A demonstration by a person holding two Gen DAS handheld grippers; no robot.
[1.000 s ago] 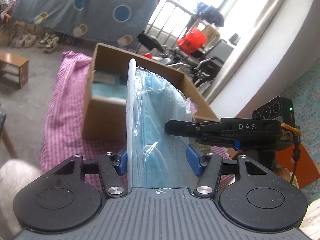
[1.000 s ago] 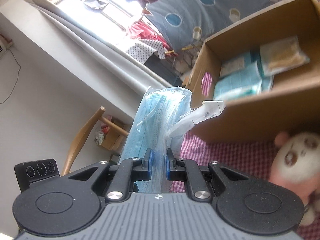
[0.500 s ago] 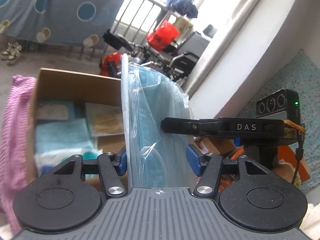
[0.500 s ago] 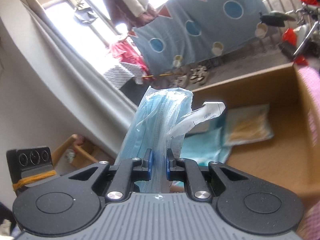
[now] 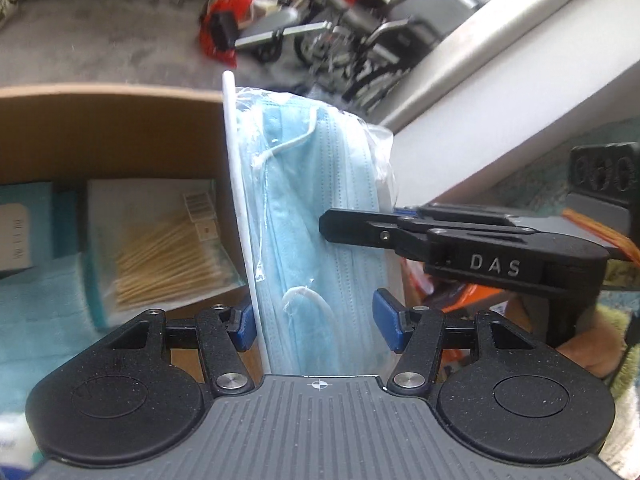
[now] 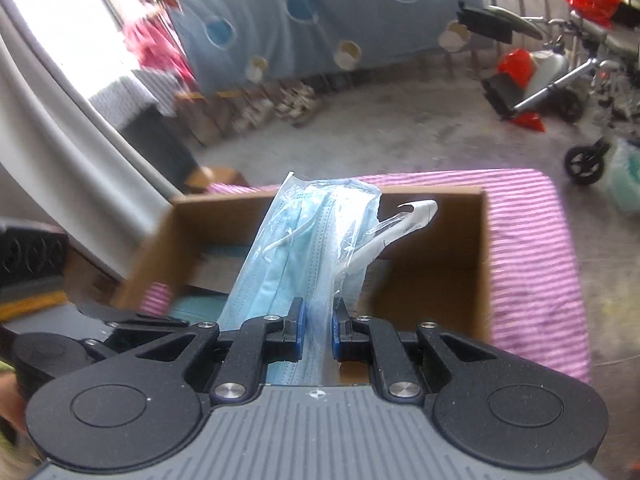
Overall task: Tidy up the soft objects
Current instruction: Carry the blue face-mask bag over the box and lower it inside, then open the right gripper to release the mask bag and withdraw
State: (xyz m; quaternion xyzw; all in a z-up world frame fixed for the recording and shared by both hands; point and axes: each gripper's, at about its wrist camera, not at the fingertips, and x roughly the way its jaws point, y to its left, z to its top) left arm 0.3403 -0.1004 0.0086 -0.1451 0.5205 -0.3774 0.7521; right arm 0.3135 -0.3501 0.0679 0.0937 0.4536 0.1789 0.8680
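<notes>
Pale blue masks (image 5: 316,216), pink-striped cloth (image 6: 532,264)

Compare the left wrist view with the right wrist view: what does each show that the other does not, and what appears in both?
Only the left wrist view shows the box's contents: a packet of cotton swabs and teal packs beside it, plus the right gripper reaching in from the side.

Only the right wrist view shows the striped pink cloth under the box and the blue patterned sheet hanging behind.

Both show the bagged face masks held between the fingers, and the cardboard box.
</notes>
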